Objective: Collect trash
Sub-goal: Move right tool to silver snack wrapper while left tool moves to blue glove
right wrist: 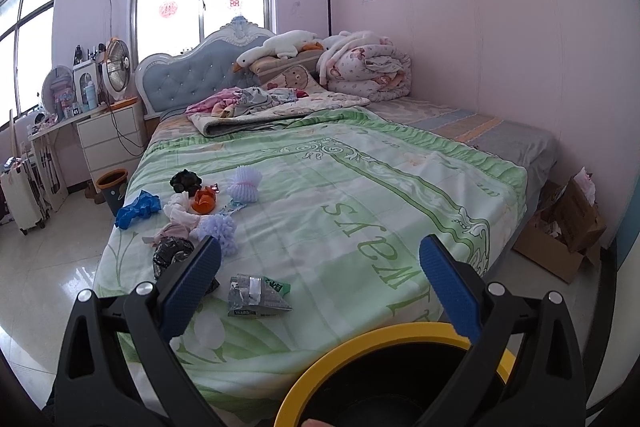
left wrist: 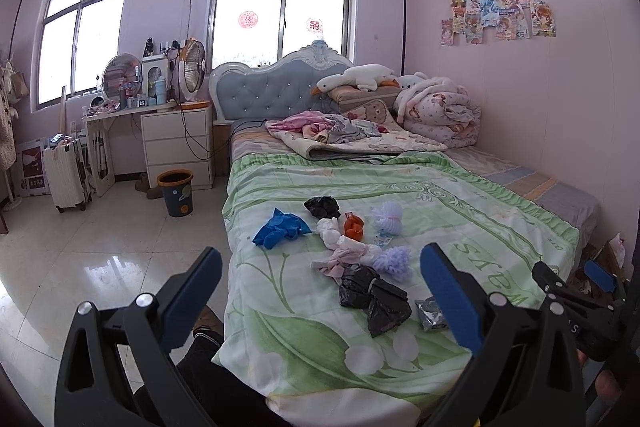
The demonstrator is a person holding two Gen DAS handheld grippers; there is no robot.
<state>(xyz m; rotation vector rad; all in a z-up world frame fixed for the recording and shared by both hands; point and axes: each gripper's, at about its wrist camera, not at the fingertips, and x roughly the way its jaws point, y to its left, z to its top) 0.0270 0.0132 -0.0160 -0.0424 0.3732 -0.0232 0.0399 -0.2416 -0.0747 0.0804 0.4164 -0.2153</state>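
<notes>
Trash lies in a loose cluster on the green quilt (left wrist: 460, 211): a blue glove (left wrist: 280, 229), a small black bag (left wrist: 322, 207), an orange scrap (left wrist: 354, 225), white tissue (left wrist: 334, 231), two purple foam nets (left wrist: 394, 261), a crumpled black bag (left wrist: 374, 297) and a silver wrapper (left wrist: 430, 313). My left gripper (left wrist: 320, 255) hangs open above the cluster, holding nothing. My right gripper (right wrist: 320, 243) is open too, over the quilt's foot, with the silver wrapper (right wrist: 256, 297) just below its left finger. A yellow-rimmed black bin (right wrist: 400, 335) sits under it, close to the camera.
An orange-rimmed bin (left wrist: 176, 193) stands on the tiled floor beside the white drawers (left wrist: 178, 143). A white suitcase (left wrist: 66, 175) is at the far left. An open cardboard box (right wrist: 560, 227) sits between the bed's foot and the right wall. Bedding and plush toys crowd the headboard end.
</notes>
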